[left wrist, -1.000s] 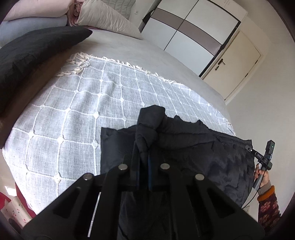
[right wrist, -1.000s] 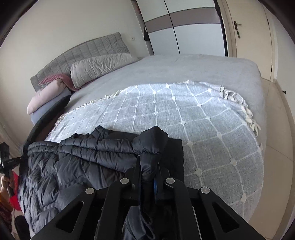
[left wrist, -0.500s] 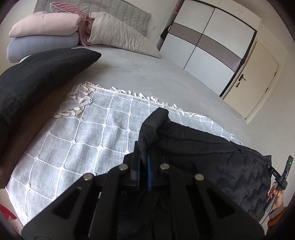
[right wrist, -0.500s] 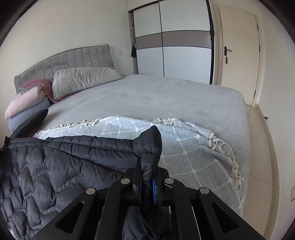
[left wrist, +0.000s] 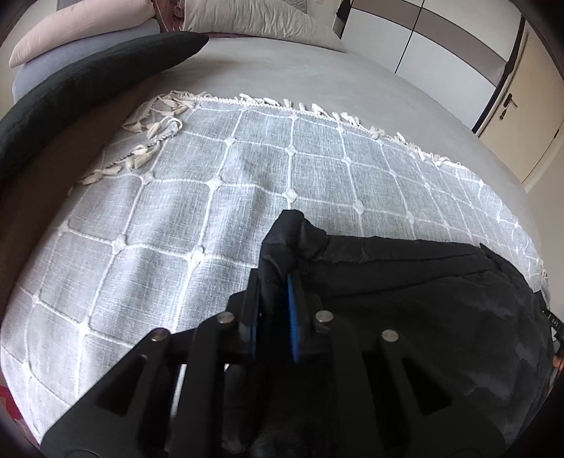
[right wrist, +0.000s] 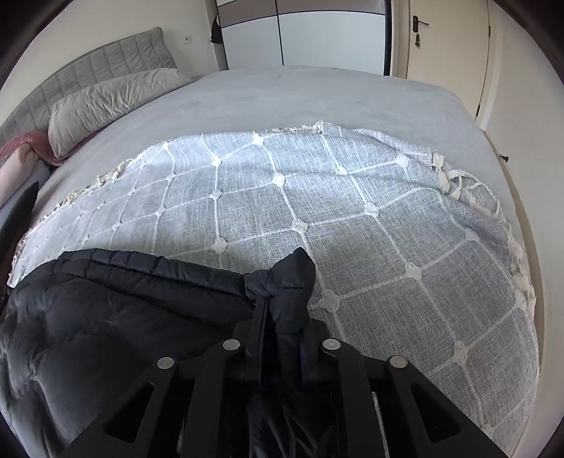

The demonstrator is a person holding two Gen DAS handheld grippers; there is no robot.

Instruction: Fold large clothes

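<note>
1. A bed [left wrist: 317, 81] with a plain grey cover is seen filling both views; a grey upholstered headboard [right wrist: 88, 74] stands at its far end in the right wrist view.
2. A pale grey checked throw [left wrist: 176, 218] with a white fringe is spread over the near part of the bed.
3. A black quilted jacket [right wrist: 105, 310] is laid on the throw at its near edge, its folded upper edge stretched between the two grippers.
4. A black cushion [left wrist: 88, 81] is seen at the left of the bed in the left wrist view, with pale pillows [left wrist: 246, 17] stacked beyond it.
5. The left gripper [left wrist: 276, 282] is pointed down at the jacket. Its jaws have just been opening and are parted a little; a bunched corner of the jacket is still seen between them, with a gap shown beside the blue pad.
6. The right gripper [right wrist: 282, 313] is likewise slightly parted, its jaws having just been opening. The other jacket corner stands between them; whether the pads still press it cannot be told.
</note>
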